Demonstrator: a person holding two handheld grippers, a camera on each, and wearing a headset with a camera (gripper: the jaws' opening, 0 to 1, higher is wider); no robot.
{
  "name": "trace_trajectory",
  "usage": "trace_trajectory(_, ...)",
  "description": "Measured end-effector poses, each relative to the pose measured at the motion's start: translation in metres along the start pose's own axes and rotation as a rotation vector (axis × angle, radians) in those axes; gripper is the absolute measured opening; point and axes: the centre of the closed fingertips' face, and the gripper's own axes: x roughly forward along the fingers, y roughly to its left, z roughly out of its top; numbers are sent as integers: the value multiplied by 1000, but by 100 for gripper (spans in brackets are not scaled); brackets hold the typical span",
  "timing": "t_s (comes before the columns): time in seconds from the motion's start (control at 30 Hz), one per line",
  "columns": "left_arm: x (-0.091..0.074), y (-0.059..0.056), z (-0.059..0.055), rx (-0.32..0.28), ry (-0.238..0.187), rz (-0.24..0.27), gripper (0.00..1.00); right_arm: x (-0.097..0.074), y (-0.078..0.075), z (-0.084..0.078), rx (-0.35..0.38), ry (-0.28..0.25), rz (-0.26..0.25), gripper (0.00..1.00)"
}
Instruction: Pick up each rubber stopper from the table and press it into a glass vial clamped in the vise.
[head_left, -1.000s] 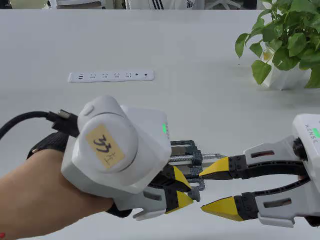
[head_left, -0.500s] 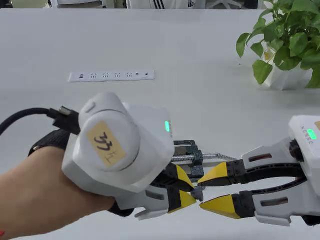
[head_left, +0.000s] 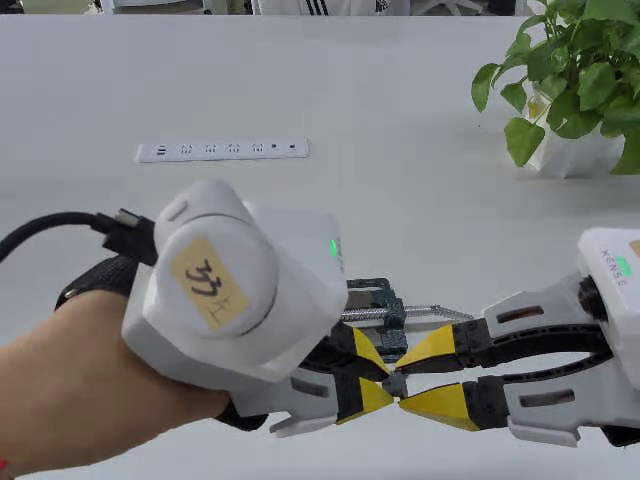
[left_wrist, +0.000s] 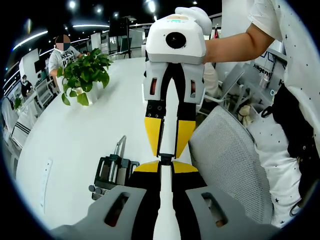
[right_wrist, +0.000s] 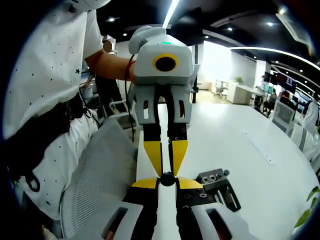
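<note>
Well, I am mid-handover, as I read it. My left hand-held gripper (head_left: 384, 383) and my right hand-held gripper (head_left: 403, 385) meet tip to tip, and the small dark rubber stopper (right_wrist: 167, 179) sits pinched between both pairs of yellow tips. Both are drawn narrow onto it, and I cannot tell which of the two carries it. The stopper hangs in the air just beside the vise (head_left: 383, 300), on my side of it, over the near strip of the worktop (head_left: 400, 200). I cannot make out a glass vial in the vise, since the hand-held grippers cover its near part.

The next move, I judge, calls for one hand-held gripper to let go cleanly while the other holds its pinch, so the stopper neither twists nor drops. The holder then has to bring it over the vise and line it up before pressing.

The vise stands close to the near edge of the worktop, and a mesh chair back (left_wrist: 230, 160) lies just beyond that edge, so a dropped stopper could roll off. The vise's screw handle (head_left: 432, 312) sticks out toward my right hand-held gripper and is the thing to clear. Farther back the worktop gives plenty of room. The power strip (head_left: 222, 151) and the potted plant (head_left: 560, 90) are well apart from the work.
</note>
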Motion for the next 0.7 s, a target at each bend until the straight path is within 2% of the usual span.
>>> trace_trajectory(0.17,0,1,-1,-15,-4,-4,3,0,0,0,-3,1,0,8)
trace_trajectory(0.7,-4,-3,-1,-2,-3,-37,3,0,5,3,1,5,32,7)
